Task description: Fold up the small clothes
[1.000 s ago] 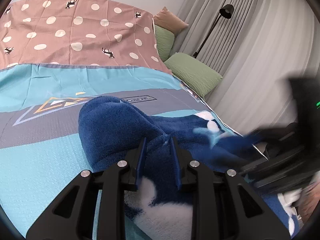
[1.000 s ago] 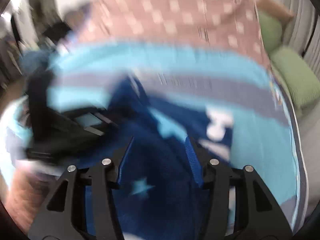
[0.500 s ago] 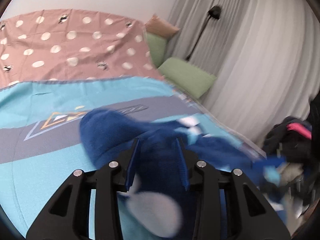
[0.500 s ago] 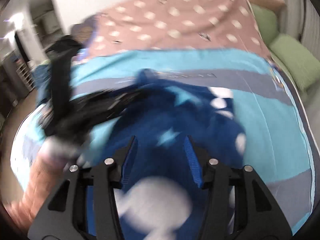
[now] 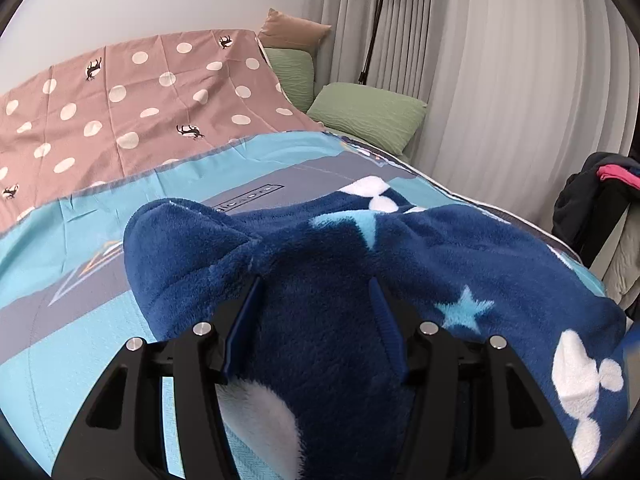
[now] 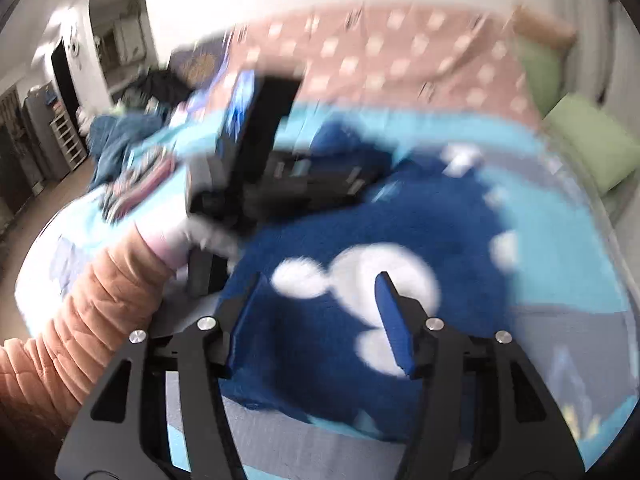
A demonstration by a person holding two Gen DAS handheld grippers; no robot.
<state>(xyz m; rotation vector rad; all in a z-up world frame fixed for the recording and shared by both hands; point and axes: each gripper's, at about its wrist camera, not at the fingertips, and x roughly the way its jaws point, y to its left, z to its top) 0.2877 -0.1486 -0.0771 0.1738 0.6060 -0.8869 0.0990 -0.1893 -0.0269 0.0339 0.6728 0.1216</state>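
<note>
A dark blue fleece garment (image 5: 320, 264) with light blue stars and white shapes lies bunched on the bed. My left gripper (image 5: 314, 320) hangs just over it with its jaws wide apart, holding nothing. In the blurred right wrist view the same garment (image 6: 360, 240) spreads out flat, and my right gripper (image 6: 316, 316) is open above its near edge. The left gripper's black body (image 6: 256, 152) and the person's orange sleeve (image 6: 80, 312) show at the left of that view.
The bed has a turquoise and grey cover (image 5: 80, 280) and a pink dotted sheet (image 5: 140, 92). Green pillows (image 5: 368, 116), a floor lamp (image 5: 380, 12) and grey curtains stand at the right. Dark clothes (image 5: 592, 200) hang at the far right; a clothes pile (image 6: 132, 152) lies left.
Both grippers have opened and let go of the blue garment. The right gripper has drawn back toward the bed's near side, and the garment now lies spread flatter.
</note>
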